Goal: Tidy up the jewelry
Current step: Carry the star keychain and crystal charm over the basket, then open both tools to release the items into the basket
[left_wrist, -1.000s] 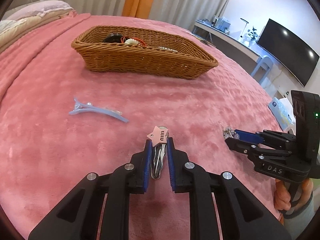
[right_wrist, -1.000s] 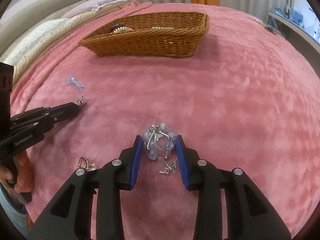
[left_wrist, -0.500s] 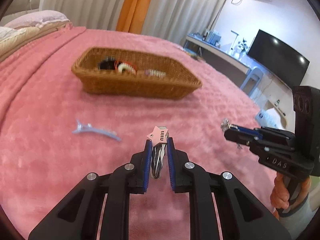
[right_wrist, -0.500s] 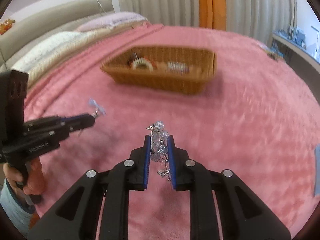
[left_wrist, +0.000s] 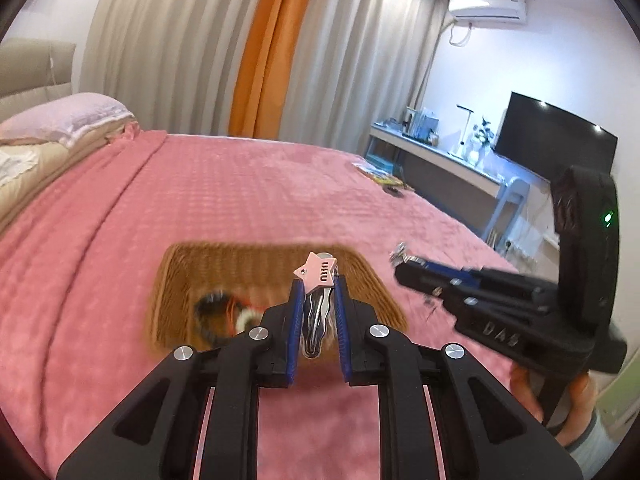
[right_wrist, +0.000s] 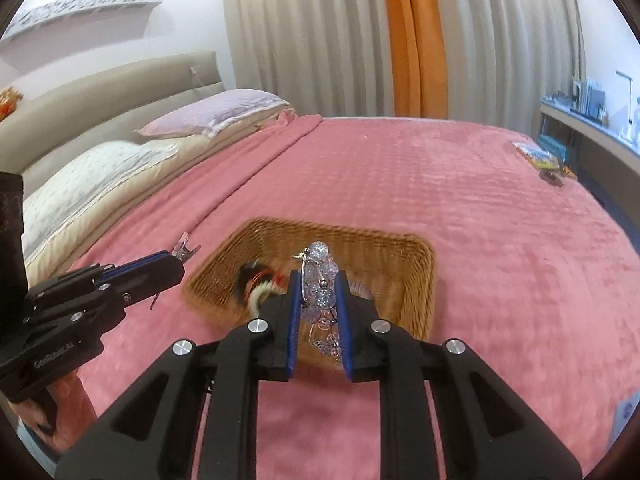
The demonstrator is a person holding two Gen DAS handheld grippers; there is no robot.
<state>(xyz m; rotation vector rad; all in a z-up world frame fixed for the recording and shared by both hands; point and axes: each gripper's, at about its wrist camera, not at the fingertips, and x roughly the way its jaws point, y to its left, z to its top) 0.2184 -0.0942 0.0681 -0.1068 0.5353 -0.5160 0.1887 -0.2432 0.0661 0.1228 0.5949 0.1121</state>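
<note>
My left gripper (left_wrist: 317,292) is shut on a silver hair clip with a pink star (left_wrist: 317,276), held in the air over the near side of the wicker basket (left_wrist: 176,280). My right gripper (right_wrist: 318,284) is shut on a clear bead bracelet (right_wrist: 320,280) with small butterfly charms hanging from it, also above the basket (right_wrist: 416,280). Hair ties and other pieces lie blurred inside the basket. Each gripper shows in the other's view: the right gripper (left_wrist: 400,260) at the right, the left gripper (right_wrist: 182,250) at the left.
The basket sits on a pink blanket (left_wrist: 240,192) covering a bed. Pillows (right_wrist: 216,114) lie at the head end. Small items (right_wrist: 540,160) rest at the far bed edge. A desk with a monitor (left_wrist: 552,148) stands beyond, curtains behind.
Both grippers rose from the blanket and moved toward the basket with their pieces. The right jaws closed on the bead bracelet and lifted it. The blue clip has left the view.
</note>
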